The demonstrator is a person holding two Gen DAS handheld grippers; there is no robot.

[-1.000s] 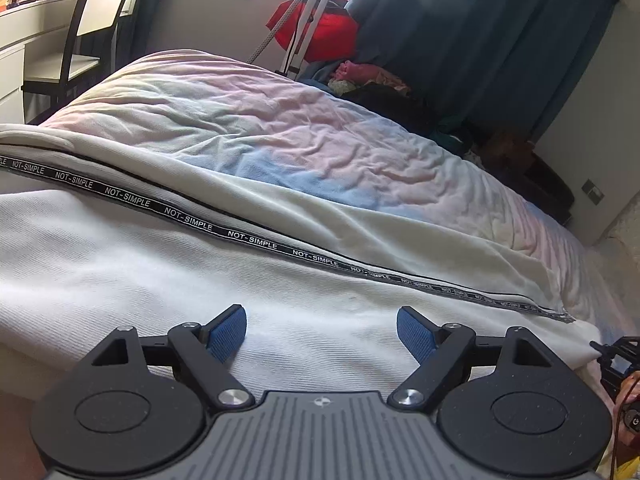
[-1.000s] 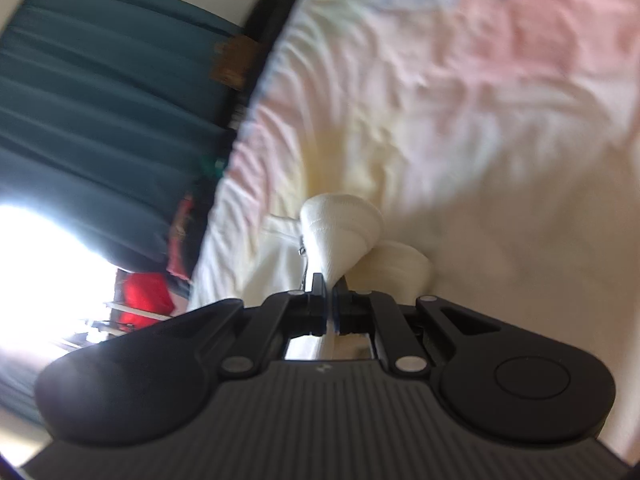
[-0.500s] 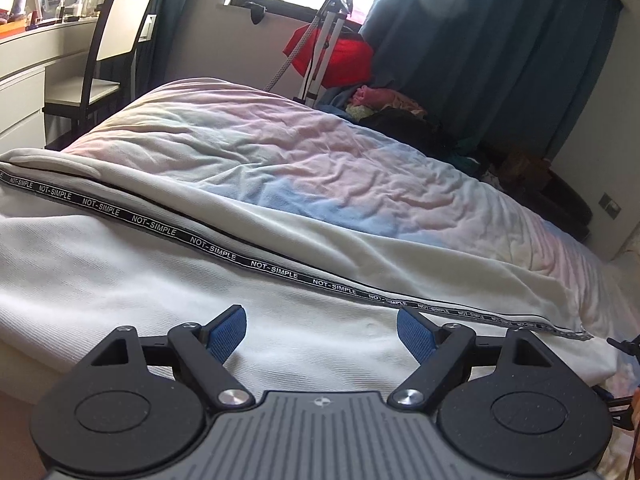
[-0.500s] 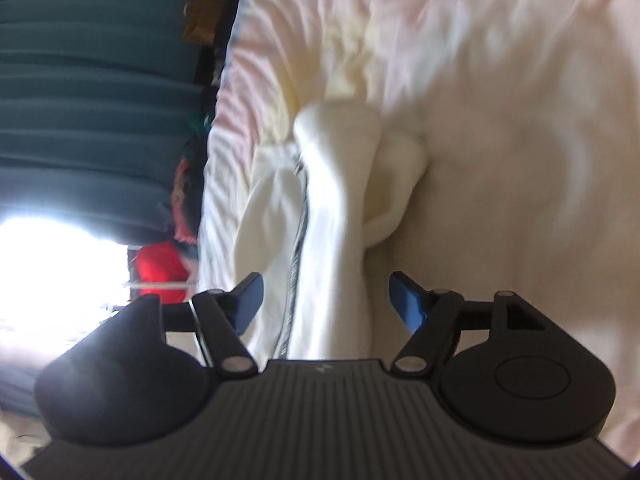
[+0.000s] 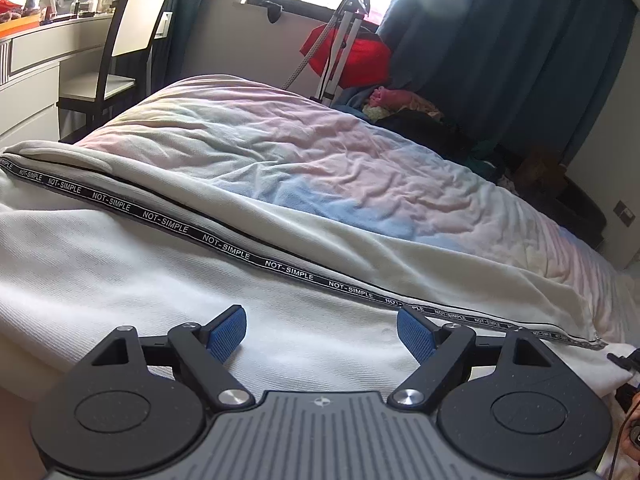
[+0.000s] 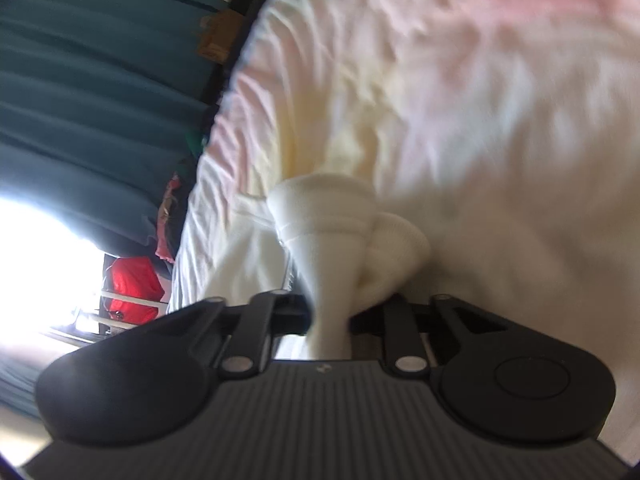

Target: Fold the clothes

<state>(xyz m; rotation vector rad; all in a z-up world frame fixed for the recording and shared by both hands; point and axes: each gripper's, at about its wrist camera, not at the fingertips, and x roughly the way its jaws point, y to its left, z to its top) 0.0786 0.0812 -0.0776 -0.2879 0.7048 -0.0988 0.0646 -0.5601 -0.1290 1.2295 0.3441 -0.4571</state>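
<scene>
A white ribbed garment [image 5: 120,264] with a black "NOT-SIMPLE" tape stripe [image 5: 224,246] lies spread on the bed. My left gripper [image 5: 322,330] hovers just above it, open and empty, blue pads wide apart. My right gripper [image 6: 330,316] is shut on a bunched white cuffed end of the garment [image 6: 324,216], which fans out ahead of the jaws; a second cuffed end [image 6: 400,240] lies beside it. The right wrist view is rolled sideways and blurred.
The bed has a pastel pink and blue cover [image 5: 320,152]. A chair [image 5: 120,52] and white desk [image 5: 36,60] stand at the left. A red bag [image 5: 352,56] on a stand, a clothes pile [image 5: 400,104] and dark blue curtains [image 5: 500,40] lie beyond the bed.
My right gripper, shut a second ago, opened half a second ago and has shut again on the cuffed end. My left gripper stayed open and the left wrist view tilted upward.
</scene>
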